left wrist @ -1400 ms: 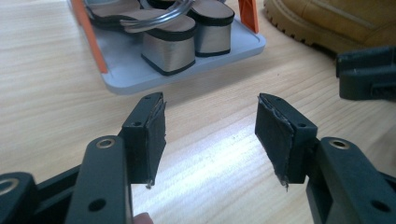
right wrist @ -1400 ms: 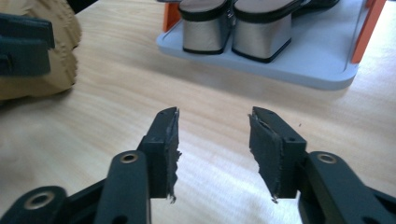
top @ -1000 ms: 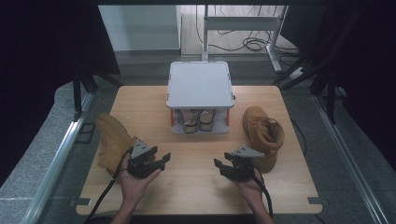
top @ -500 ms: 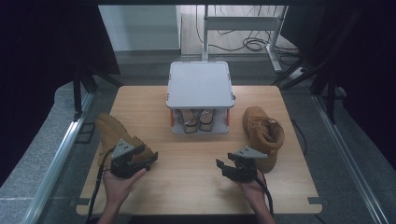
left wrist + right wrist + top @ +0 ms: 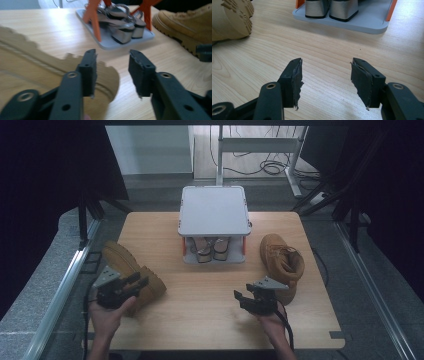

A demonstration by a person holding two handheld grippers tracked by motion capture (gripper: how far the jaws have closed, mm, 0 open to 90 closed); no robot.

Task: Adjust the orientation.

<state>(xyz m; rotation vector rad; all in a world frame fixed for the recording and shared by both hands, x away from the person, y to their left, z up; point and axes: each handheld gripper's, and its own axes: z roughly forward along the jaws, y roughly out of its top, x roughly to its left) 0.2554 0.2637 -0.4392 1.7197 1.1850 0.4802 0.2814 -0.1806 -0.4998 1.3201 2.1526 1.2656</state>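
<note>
— Where's the left hand-held gripper point(image 5: 131, 283) sitting?
— Jaws gaping, hovering over the tan boot point(image 5: 131, 270) lying at the table's point(image 5: 210, 320) left edge.
— And the right hand-held gripper point(image 5: 243, 298)?
— Gaping too, gripping nothing. Farther back, sandals point(image 5: 210, 247) are sitting under the grey rack point(image 5: 215, 210). No readable writing.

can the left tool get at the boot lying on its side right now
Probably yes. The left tool is open and right at the tipped boot, whose sole edge sits just past its left jaw in the left gripper view, nothing between them. It must shift sideways to straddle the sole.
</note>
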